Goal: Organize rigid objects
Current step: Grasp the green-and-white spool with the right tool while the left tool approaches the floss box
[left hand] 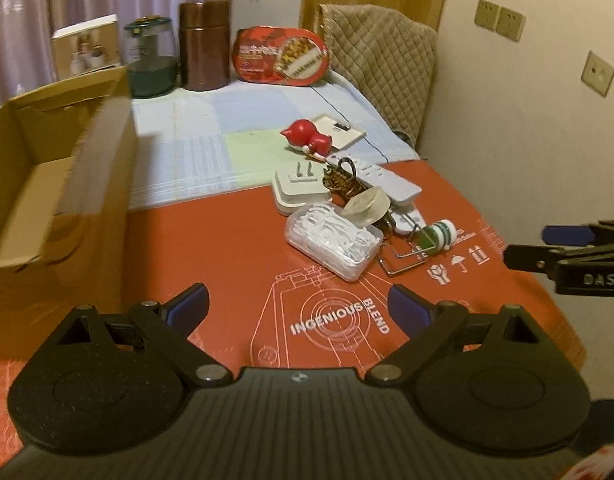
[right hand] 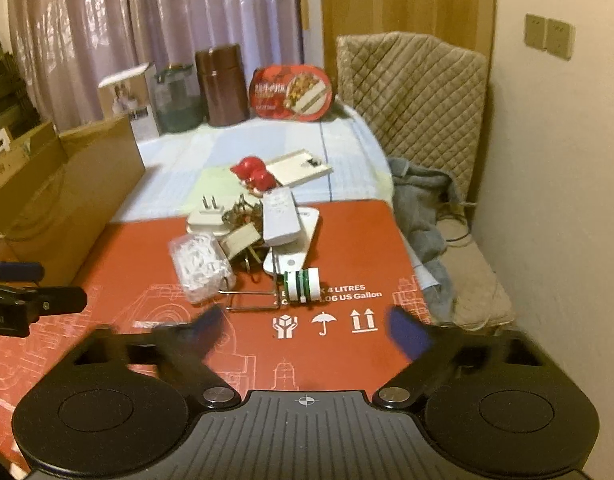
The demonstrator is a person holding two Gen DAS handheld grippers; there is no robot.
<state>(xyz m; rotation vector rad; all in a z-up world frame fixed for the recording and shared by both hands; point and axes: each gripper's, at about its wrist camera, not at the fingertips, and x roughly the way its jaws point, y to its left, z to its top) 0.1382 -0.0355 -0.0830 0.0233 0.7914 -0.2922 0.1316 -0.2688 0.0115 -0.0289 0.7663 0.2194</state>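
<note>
Small rigid objects lie clustered on the red printed sheet [left hand: 235, 248] near its boundary with the pale checked cloth [left hand: 195, 128]. The cluster comprises a clear box of white picks [left hand: 334, 240], a white plug adapter [left hand: 299, 186], a white remote [right hand: 281, 218], a green-and-white bottle [right hand: 301, 285] lying on its side, a bent wire clip [right hand: 251, 300] and a roll of tape [left hand: 367, 204]. A red figurine [left hand: 309, 138] rests just beyond on the cloth, beside a flat white tray [left hand: 341, 130]. An open cardboard box [left hand: 59, 184] stands to the left of the cluster. The left claw [left hand: 297, 308] is above the sheet, fingers spread, holding nothing. The right claw [right hand: 305, 332] is likewise spread and unloaded, positioned short of the bottle. Jars and a red tin [left hand: 281, 56] stand at the far edge.
</note>
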